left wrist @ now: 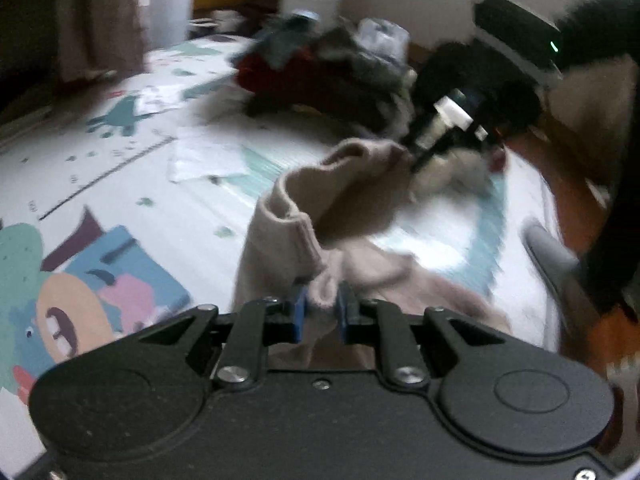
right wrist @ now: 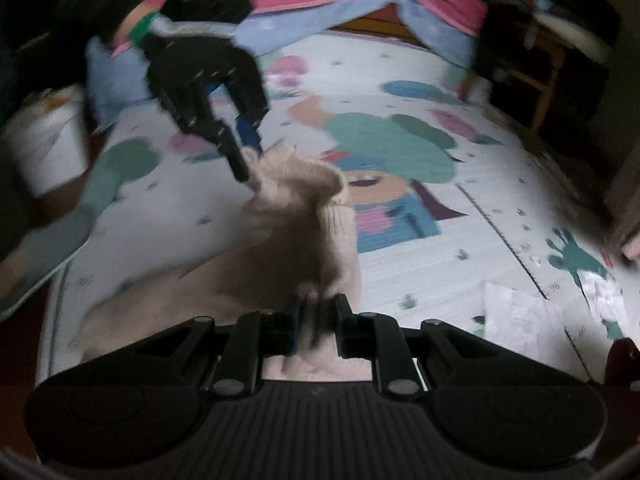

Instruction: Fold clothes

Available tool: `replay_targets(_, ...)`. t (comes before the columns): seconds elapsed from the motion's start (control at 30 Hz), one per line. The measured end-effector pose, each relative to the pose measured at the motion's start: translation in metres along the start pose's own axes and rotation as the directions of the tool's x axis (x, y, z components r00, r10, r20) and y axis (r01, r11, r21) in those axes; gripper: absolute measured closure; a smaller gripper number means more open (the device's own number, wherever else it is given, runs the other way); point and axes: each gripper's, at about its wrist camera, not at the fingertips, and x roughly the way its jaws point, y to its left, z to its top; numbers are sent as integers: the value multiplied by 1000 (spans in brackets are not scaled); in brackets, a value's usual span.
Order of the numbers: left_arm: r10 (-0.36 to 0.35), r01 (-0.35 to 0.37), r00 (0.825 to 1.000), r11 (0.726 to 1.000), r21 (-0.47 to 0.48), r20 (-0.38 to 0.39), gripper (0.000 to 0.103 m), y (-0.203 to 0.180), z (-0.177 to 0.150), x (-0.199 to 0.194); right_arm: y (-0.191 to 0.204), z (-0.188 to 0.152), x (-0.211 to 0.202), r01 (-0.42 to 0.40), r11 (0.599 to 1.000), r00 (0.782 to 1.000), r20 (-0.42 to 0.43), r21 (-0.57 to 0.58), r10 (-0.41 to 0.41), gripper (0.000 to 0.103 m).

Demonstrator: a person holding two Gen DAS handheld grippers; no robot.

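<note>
The left tongs (left wrist: 322,312) are clamped on a bunched corner of a beige knit garment (left wrist: 320,216), and the right tongs (right wrist: 318,312) pinch another part of the same ribbed edge. With two separate holds, the cloth is stretched between them and lifted off the play mat (left wrist: 140,184), so that, as I judge it, the rest can hang free and straighten before a fold is laid. The garment's lower part drapes down to the mat toward its near edge, while the held hem sags in a loop between the two tongs. A pile of other clothes (left wrist: 320,76) waits toward the mat's far edge in the left wrist view, well apart from the beige piece, probably kept aside so the middle of the mat is free for folding. Both views are blurred.
</note>
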Motion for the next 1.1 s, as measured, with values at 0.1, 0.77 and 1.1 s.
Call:
replay_targets(0.1,-27,30,999,997,73,-40,90,-40,-15,-2,37,-10,-10,-23,998,1000,-8,-60,23,85)
replay_targets(0.77,-42,258,940,740,622,-339,90,-179,-123,65,188,-121,16,-289,883,931,-322,-370,170,95)
replay_targets(1.1,-105,173,968,937,303,-226,64,-112,-68,35,146,-76,-5,-200,944,972,-176,-263,157,57)
